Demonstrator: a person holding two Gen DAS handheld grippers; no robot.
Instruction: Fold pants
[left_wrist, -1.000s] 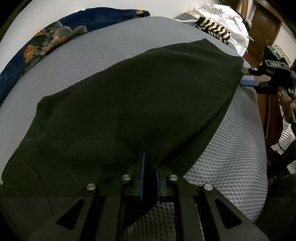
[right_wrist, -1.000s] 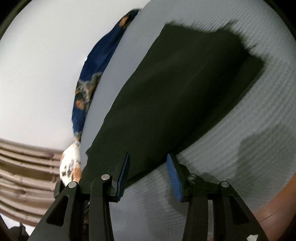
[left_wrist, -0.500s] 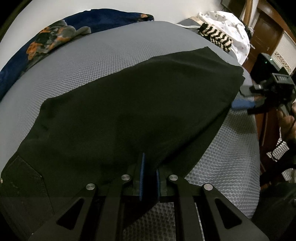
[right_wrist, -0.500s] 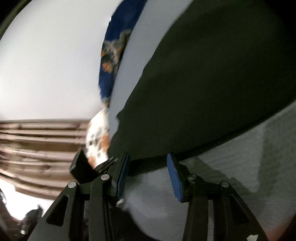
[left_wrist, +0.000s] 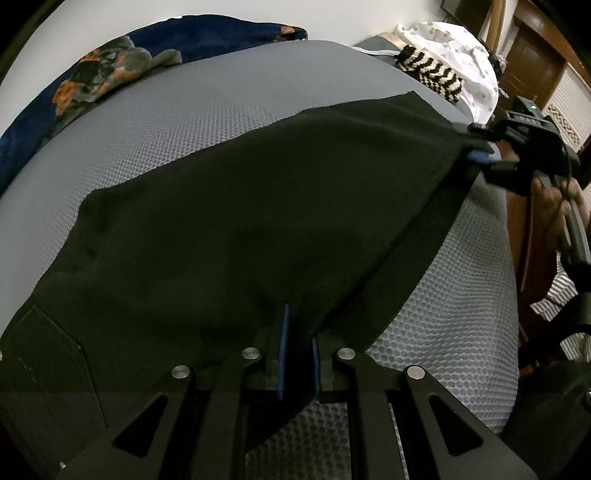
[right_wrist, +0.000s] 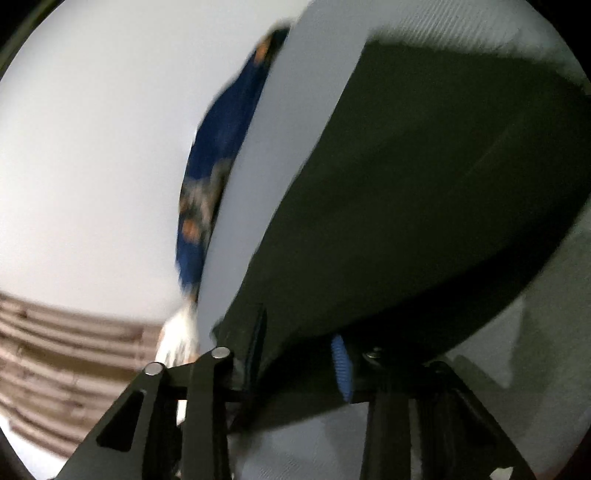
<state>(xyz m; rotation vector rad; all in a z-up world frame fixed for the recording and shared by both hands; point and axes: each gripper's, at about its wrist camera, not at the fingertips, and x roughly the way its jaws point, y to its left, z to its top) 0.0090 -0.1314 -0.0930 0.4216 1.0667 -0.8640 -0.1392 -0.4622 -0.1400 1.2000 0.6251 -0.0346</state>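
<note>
Black pants lie spread on a grey mesh mattress, with a back pocket at the lower left. My left gripper is shut on the pants' near edge. My right gripper is at the pants' far right corner, its jaws around the hem. In the right wrist view the pants fill the frame and their corner sits between the right gripper's still apart fingers; the view is blurred.
A blue floral blanket lies along the mattress's far left edge by the white wall. A white spotted cloth and a black-and-white striped item lie at the far right. Wooden furniture stands beyond the right edge.
My right gripper has moved in from beside the pants onto their far right corner, and the hem now sits between its fingers. My left gripper has stayed shut on the near edge.
</note>
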